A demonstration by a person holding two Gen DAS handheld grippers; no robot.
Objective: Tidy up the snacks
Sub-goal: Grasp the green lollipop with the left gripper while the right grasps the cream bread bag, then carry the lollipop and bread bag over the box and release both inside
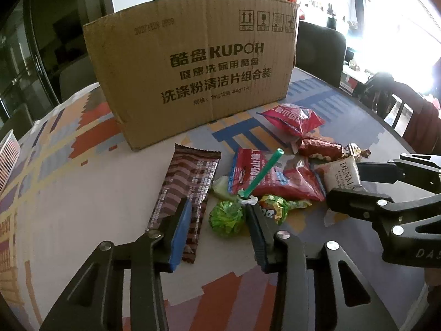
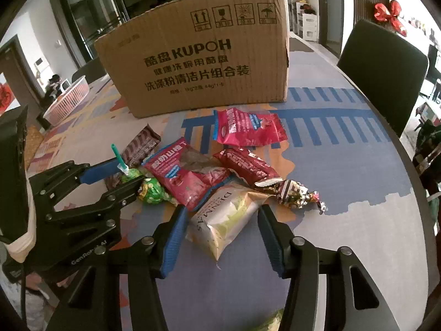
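Between the left gripper's half-open jaws sits the green lollipop, unpinched (stick leaning away); close squarely on its wrapped head. The right gripper straddles the white-gold packet, pads apparently not yet pressing.

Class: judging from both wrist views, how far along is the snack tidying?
Done: nothing visibly; the box interior is hidden. In hand: left gripper straddles the green lollipop, right gripper straddles the Denmas packet, neither lifted. Left: the red packets on the table.
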